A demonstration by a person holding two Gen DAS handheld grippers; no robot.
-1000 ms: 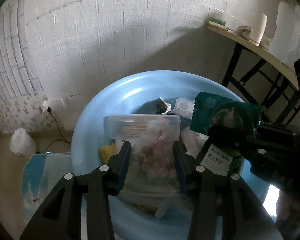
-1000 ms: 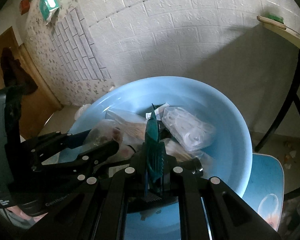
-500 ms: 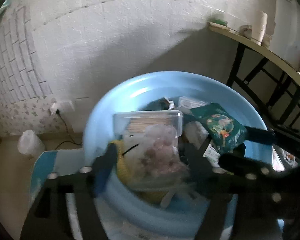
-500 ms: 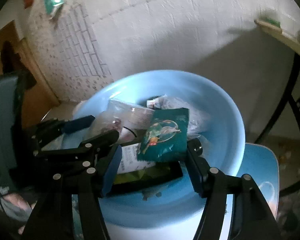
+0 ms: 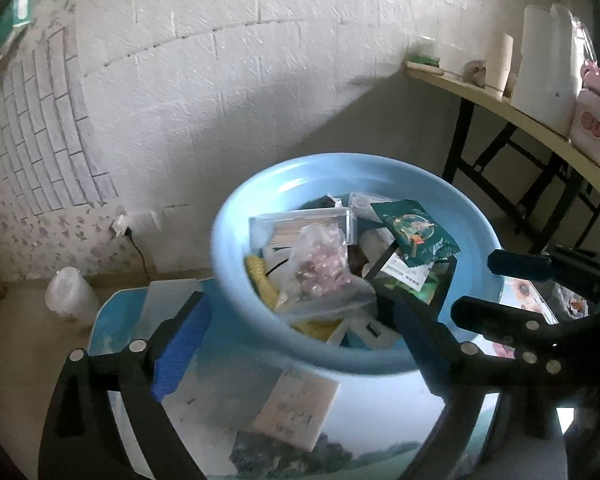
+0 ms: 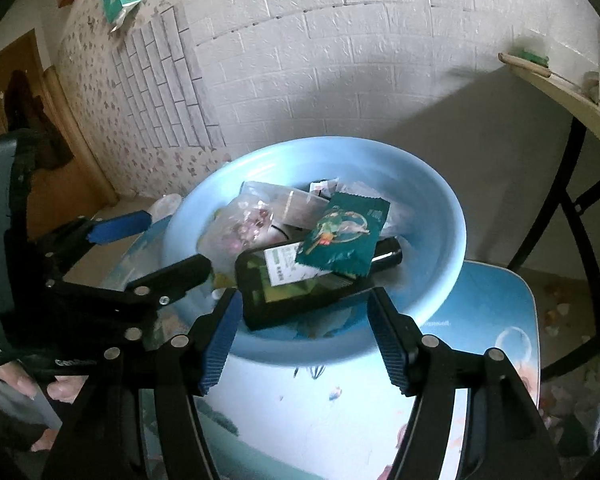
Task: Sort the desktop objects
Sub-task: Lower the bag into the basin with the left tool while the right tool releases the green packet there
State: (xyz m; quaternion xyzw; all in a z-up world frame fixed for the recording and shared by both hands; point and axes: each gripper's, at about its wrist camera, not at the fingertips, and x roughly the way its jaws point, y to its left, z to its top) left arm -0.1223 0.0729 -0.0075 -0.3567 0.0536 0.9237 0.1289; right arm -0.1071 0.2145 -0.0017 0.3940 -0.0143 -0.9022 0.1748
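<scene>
Both grippers are empty right now. The left gripper (image 5: 296,344) has its jaws spreading wide with nothing between them, and the right gripper (image 6: 304,340) is opening too, also bare. Everything's piled in the blue basin (image 5: 236,280) on the picture-printed table (image 6: 500,320): a green packet with a bird design (image 6: 342,236), a clear bag of pinkish bits (image 5: 320,260), a clear box (image 5: 304,224) and a black box with a white label (image 6: 296,280). The label text is too blurry to read. A small card (image 5: 296,408) lies on the table by the basin's near rim.
</scene>
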